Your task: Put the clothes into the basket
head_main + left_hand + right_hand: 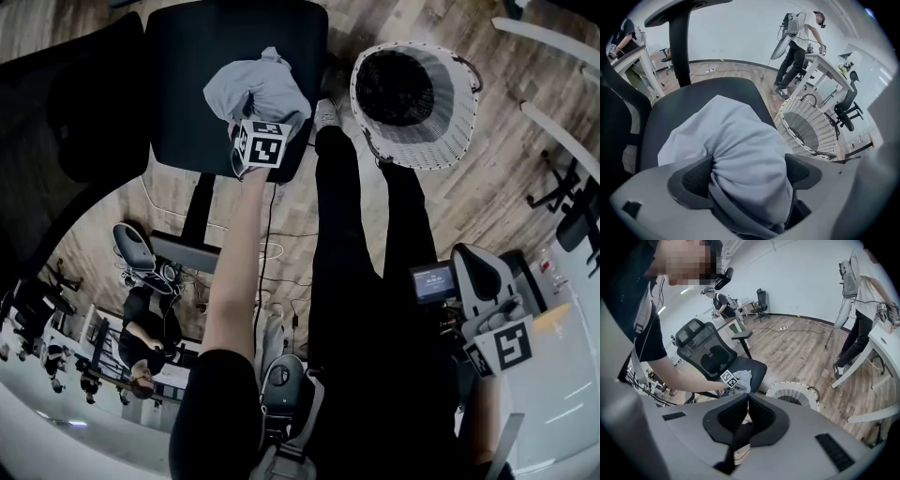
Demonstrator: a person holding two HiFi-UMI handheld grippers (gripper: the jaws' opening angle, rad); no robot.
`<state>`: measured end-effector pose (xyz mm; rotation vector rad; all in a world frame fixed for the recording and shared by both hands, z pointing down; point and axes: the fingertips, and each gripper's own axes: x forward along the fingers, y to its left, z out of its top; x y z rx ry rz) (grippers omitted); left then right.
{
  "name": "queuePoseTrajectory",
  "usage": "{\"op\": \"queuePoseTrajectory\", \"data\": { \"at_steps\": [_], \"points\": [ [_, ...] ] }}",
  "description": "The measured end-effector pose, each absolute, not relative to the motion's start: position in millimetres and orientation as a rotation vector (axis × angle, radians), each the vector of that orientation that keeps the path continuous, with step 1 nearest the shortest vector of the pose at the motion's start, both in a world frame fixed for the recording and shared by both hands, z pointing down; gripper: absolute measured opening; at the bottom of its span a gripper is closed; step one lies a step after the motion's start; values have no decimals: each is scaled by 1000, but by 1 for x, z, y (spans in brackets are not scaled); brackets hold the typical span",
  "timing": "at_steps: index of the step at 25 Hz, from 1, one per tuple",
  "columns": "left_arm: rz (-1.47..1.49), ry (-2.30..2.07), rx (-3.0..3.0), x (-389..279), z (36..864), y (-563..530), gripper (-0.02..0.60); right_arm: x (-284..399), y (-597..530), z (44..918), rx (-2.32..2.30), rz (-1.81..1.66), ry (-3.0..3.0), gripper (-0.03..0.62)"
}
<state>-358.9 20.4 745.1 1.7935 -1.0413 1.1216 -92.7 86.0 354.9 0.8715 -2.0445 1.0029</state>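
A light grey garment (267, 89) lies bunched on the black seat (187, 84) of an office chair. My left gripper (255, 131) is right over it and points steeply down. In the left gripper view the garment (736, 140) bulges up between the wide-spread jaws of the left gripper (749, 164), which is open. A white woven basket (412, 155) stands on the wooden floor just right of the chair, with nothing showing inside. My right gripper (473, 267) hangs back at the lower right, well away from both. It (748, 399) is shut and holds nothing.
My own black-trousered legs (356, 262) stand between chair and basket. The chair's armrest (679, 14) rises behind the seat. White desks (553, 42) and another office chair (848, 108) lie beyond the basket. A person (799, 42) stands by a desk.
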Motion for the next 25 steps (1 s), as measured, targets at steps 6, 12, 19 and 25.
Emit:
{"op": "queuePoseTrajectory", "data": {
  "at_steps": [6, 12, 19, 25],
  "points": [
    [1186, -1023, 1848, -362, 759, 21, 480, -91, 89, 363, 887, 1002, -2035, 17],
    [1229, -1040, 1894, -367, 760, 19, 407, -84, 92, 364, 911, 1009, -2020, 17],
    [1266, -1075, 1883, -376, 757, 17, 176, -74, 98, 365, 926, 973, -2008, 17],
    [1266, -1121, 1851, -375, 748, 19, 106, -61, 96, 369, 959, 971, -2036, 17]
  ]
}}
